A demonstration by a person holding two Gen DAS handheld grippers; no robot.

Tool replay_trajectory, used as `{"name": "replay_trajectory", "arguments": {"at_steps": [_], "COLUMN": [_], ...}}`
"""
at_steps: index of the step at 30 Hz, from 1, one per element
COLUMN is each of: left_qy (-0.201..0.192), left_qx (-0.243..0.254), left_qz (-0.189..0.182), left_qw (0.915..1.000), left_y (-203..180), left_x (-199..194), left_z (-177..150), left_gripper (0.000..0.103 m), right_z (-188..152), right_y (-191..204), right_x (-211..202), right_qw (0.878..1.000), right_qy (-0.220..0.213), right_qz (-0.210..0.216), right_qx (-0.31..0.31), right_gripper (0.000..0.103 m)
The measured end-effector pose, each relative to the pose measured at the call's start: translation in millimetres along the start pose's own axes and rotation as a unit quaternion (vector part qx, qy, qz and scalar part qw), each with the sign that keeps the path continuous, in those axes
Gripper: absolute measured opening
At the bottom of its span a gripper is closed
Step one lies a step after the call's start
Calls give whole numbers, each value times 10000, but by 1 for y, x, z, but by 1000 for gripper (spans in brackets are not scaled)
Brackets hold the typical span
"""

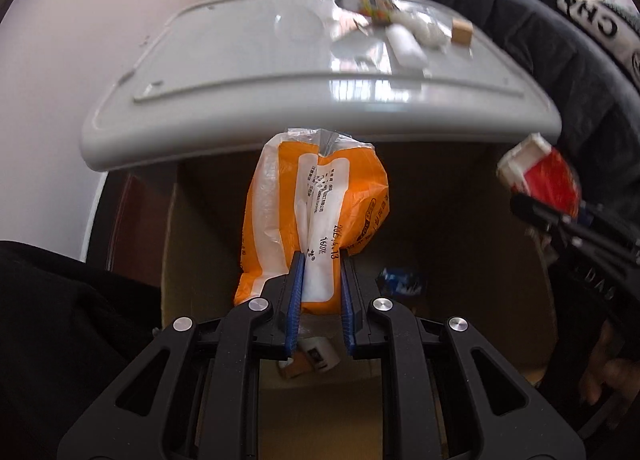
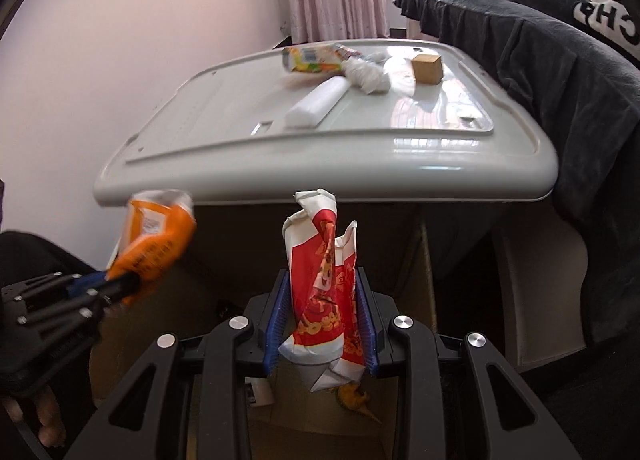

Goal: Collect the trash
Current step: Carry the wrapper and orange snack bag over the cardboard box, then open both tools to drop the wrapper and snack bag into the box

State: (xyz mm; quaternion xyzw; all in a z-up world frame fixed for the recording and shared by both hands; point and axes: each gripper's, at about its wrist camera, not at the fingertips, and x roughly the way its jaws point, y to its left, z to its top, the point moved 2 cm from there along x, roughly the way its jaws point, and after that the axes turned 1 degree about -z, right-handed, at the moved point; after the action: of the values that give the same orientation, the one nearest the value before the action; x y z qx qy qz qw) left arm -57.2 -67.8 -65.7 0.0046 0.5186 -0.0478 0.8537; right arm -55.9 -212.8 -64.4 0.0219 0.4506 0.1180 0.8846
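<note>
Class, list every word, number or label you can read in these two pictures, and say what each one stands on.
"160": orange and white plastic wrapper, in the left gripper.
"CH": black fabric sleeve, letters upside down, the rest cut off.
Red and white crumpled paper packet, in the right gripper: print unreadable.

The orange wrapper (image 1: 316, 219) at the centre of the left wrist view carries black print on its white strip: "160" followed by a character, and a date stamp too smeared to read fully. The dark garment (image 2: 560, 59) at upper right of the right wrist view shows white letters "CH", seen reversed.
</note>
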Motion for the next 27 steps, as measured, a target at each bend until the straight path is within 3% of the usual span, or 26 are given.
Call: {"name": "replay_trajectory", "arguments": {"at_steps": [24, 26, 27], "left_qy": [146, 146, 154], "left_qx": [-39, -35, -34], "left_qz": [-40, -42, -62], "left_qw": [9999, 9999, 9999], "left_y": [3, 2, 3], "left_x": [18, 18, 18], "left_z": [1, 1, 2], "left_gripper": [16, 17, 19], "right_z": [-2, -2, -1], "right_y": [-2, -3, -3], "right_x": [15, 15, 16], "right_qw": [9996, 9996, 9995], "right_qy": [224, 232, 241], "right_qz": [-128, -140, -166], "right_qx": [93, 95, 106], "right_gripper": [33, 35, 41]}}
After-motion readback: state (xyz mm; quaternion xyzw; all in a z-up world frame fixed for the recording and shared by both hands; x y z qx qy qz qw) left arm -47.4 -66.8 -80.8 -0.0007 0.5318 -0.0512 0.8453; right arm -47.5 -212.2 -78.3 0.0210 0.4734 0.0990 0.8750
